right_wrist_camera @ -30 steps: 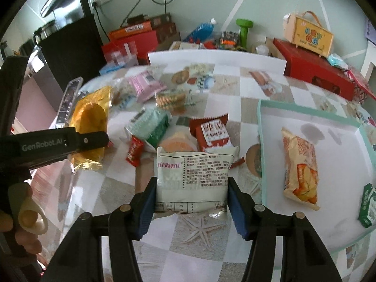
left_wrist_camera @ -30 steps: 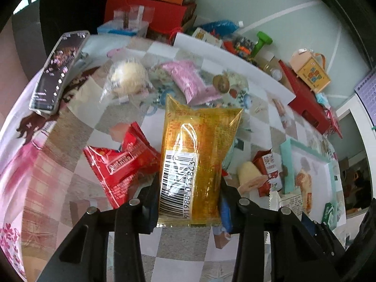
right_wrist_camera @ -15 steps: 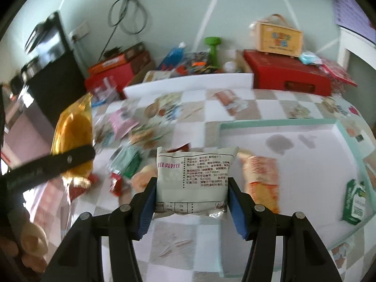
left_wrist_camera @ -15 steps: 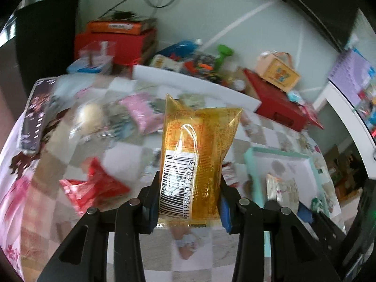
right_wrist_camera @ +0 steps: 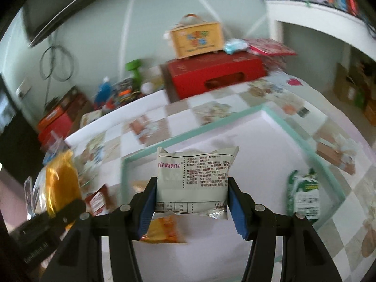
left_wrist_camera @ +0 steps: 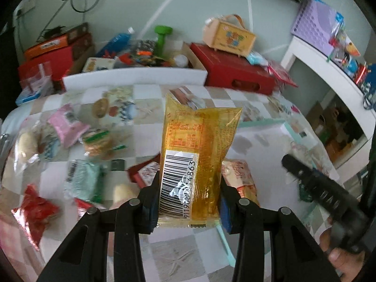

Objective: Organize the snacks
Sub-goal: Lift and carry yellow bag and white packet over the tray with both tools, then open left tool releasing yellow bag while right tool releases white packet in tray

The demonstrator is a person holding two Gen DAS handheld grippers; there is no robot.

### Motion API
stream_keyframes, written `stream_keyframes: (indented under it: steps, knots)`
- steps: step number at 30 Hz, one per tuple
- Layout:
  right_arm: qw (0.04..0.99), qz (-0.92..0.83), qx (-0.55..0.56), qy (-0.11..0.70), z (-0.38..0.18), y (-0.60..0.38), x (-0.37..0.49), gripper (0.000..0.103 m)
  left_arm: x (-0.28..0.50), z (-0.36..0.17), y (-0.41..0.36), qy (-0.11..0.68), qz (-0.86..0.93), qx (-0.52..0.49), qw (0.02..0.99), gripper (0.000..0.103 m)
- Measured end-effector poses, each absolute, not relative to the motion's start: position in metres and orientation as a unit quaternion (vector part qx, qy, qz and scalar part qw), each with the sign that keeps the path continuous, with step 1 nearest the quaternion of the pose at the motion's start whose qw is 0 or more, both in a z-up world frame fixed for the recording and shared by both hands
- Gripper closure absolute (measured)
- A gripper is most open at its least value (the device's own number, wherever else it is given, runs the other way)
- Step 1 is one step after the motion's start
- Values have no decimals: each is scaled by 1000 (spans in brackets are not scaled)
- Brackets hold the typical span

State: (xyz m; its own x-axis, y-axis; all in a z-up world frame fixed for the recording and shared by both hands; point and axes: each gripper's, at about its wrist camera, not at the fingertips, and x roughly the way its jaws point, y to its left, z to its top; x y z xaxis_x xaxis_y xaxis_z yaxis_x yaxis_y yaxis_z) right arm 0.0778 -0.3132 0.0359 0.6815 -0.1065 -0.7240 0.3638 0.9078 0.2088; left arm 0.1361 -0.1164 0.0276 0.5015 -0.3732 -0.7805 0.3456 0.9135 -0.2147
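Observation:
My left gripper (left_wrist_camera: 189, 197) is shut on a yellow snack packet (left_wrist_camera: 199, 155) with a barcode, held upright above the table near the left edge of the white tray (left_wrist_camera: 270, 129). My right gripper (right_wrist_camera: 191, 202) is shut on a pale grey snack packet (right_wrist_camera: 195, 178) with printed text, held over the white tray (right_wrist_camera: 246, 141) with the teal rim. In the tray lie an orange packet (right_wrist_camera: 162, 230) below my right gripper and a green-and-white packet (right_wrist_camera: 303, 192) to the right. The left gripper with the yellow packet (right_wrist_camera: 62, 183) shows at the left of the right wrist view.
Several loose snacks lie on the checked tablecloth left of the tray: a pink packet (left_wrist_camera: 67, 127), a mint-green packet (left_wrist_camera: 82, 178), a red packet (left_wrist_camera: 35, 209). A white foam board (left_wrist_camera: 134, 76), red boxes (left_wrist_camera: 232, 72), a yellow carry box (right_wrist_camera: 197, 38) line the far edge. A white shelf (left_wrist_camera: 329, 70) stands right.
Both grippers have swung to the right with their packets still held, away from the loose snacks. The right gripper's grey packet now hangs over the tray; the left's yellow packet nears its left edge.

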Motion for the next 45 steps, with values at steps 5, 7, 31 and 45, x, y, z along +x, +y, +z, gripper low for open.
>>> stream_keyframes:
  steps: [5,7,31,45]
  knots:
    - [891,-162,201,373,30,-346,75,43,138,17,-138,467,-217,2,857,60]
    - [886,-173,210,375,27,-356,74,43,139,15,-148,468,-224,8,855,60]
    - [856,-205,270,389,5,-404,66,42,137,13,-260,475,-289,61,829,59]
    - [857,-200,257,400,9,-394,72,29,139,29,-221,479,-249,23,841,30]
